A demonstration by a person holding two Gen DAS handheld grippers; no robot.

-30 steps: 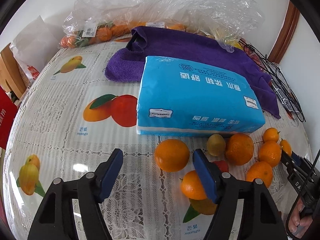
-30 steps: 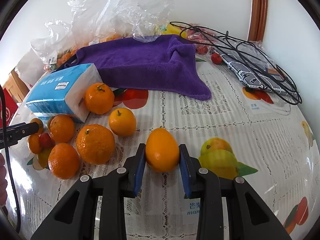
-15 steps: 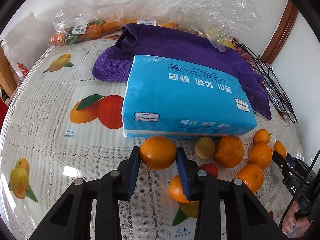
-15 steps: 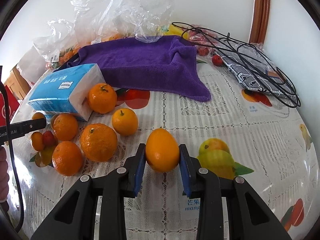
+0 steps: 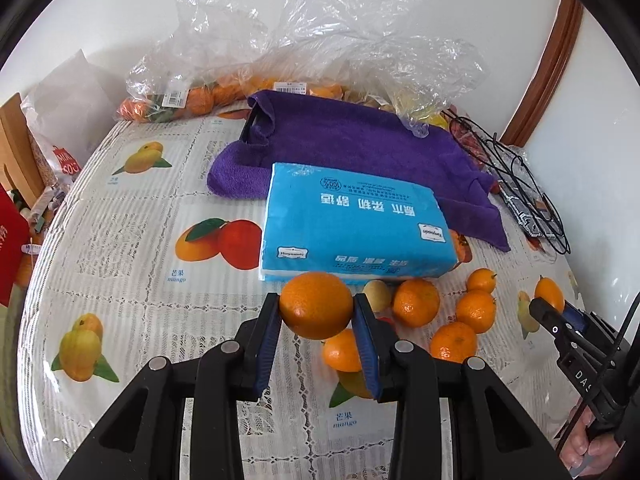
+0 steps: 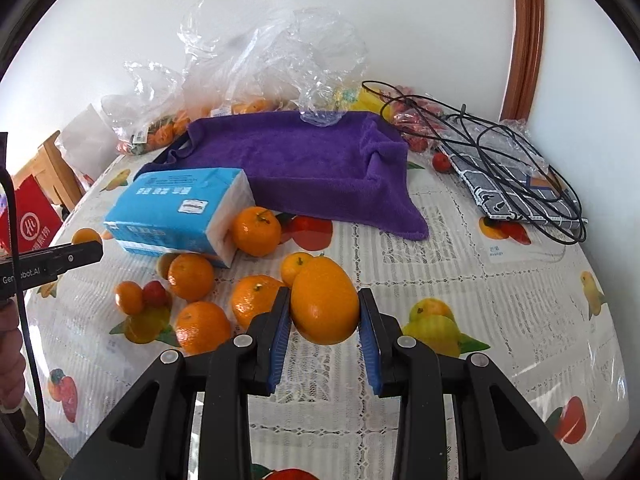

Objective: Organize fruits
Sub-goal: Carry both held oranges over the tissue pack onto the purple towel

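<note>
The left gripper [image 5: 316, 312] was clamped on a round orange [image 5: 316, 305], its 2 blue pads pressed against the fruit's sides. The right gripper [image 6: 324, 312] gripped an oval orange [image 6: 325, 300] between its 2 blue pads. Both pointed forward and slightly downward, with fingers level.

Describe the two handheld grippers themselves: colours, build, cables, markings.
Both the left gripper and the right gripper have matte black angular fingers with silver rivets and blue ribbed pads. Each body carries white lettering and a black cable. Bare hands, no sleeves visible.
</note>
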